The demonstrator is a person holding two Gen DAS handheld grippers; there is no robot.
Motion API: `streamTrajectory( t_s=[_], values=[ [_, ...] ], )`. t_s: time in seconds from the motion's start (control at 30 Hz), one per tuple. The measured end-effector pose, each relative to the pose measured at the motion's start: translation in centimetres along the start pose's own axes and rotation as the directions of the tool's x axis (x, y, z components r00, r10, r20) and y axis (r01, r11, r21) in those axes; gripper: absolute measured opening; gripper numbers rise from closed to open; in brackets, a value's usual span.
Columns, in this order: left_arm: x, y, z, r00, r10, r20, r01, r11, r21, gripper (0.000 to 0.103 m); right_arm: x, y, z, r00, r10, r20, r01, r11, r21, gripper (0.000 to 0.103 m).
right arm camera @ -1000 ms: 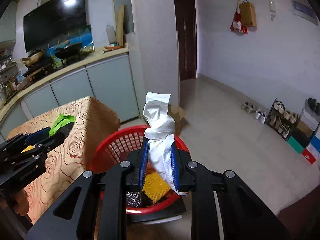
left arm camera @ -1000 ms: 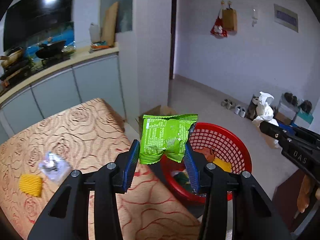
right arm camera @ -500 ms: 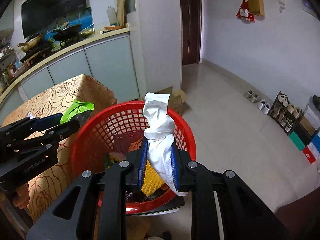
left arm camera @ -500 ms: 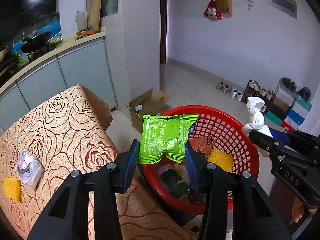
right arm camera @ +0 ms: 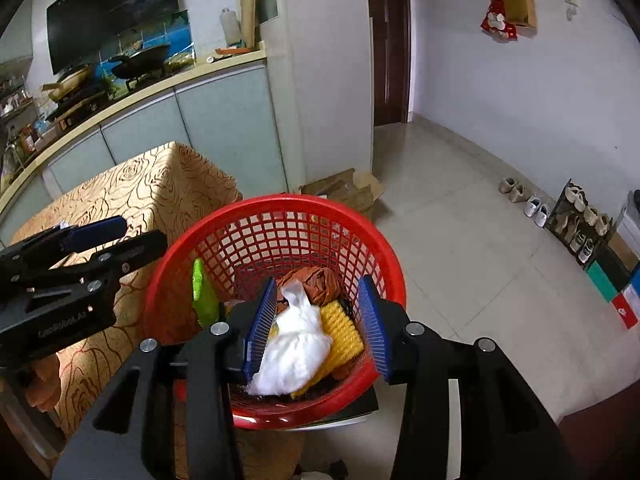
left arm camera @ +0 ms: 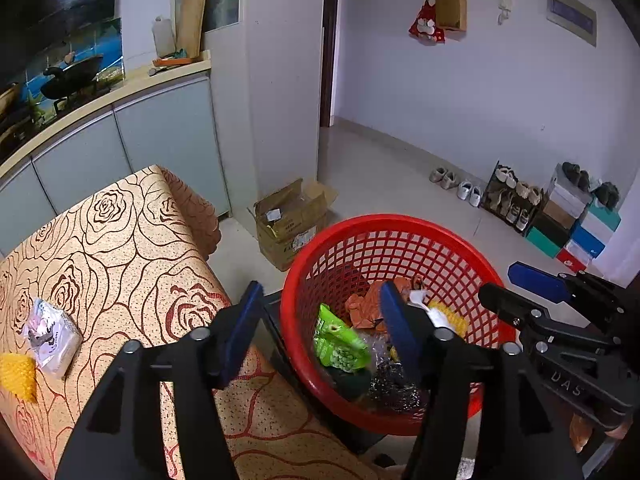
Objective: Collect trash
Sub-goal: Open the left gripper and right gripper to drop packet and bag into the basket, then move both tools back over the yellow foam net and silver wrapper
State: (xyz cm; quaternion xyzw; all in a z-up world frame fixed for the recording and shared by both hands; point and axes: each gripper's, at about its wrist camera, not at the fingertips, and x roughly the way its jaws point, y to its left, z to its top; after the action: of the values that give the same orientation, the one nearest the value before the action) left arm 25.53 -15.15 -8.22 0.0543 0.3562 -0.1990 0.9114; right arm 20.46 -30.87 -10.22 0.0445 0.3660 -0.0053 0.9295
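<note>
We had both grippers, left (left arm camera: pixel 320 328) and right (right arm camera: pixel 322 320), wide and empty over the basket (left arm camera: pixel 400 224); remaining packet (left arm camera: pixel 50 334) lay far left on the table (left arm camera: pixel 132 248), nearer left.

A cardboard box (left arm camera: pixel 294 220) sits open on the floor beside the cabinets (left arm camera: pixel 120 148), shoes (left arm camera: pixel 460 186) line the far wall, and a wok (right arm camera: pixel 140 60) rests on the counter (right arm camera: pixel 168 84).

Pale lilac walls (left arm camera: pixel 480 92), glossy tiled floor (right arm camera: pixel 460 216), grey-blue kitchen cabinets (left arm camera: pixel 160 136), possibly a shoe rack (left arm camera: pixel 510 200).
</note>
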Motion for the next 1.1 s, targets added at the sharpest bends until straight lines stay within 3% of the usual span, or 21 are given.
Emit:
streamTrajectory(
  t_s=[0.57, 1.1],
  values=[
    [-4.2, 1.6, 0.7, 0.997, -0.019, 0.076, 0.022, 0.999, -0.037, 0.065, -3.8, -0.6, 0.9, 0.997, -0.007, 0.078, 0.004, 0.999, 0.041, 0.042],
    [-11.2, 9.4, 0.5, 0.976, 0.141, 0.168, -0.110, 0.977, -0.182, 0.067, -4.9, 1.7, 1.5, 0.993, 0.034, 0.114, -0.038, 0.999, 0.032, 0.042]
  ],
)
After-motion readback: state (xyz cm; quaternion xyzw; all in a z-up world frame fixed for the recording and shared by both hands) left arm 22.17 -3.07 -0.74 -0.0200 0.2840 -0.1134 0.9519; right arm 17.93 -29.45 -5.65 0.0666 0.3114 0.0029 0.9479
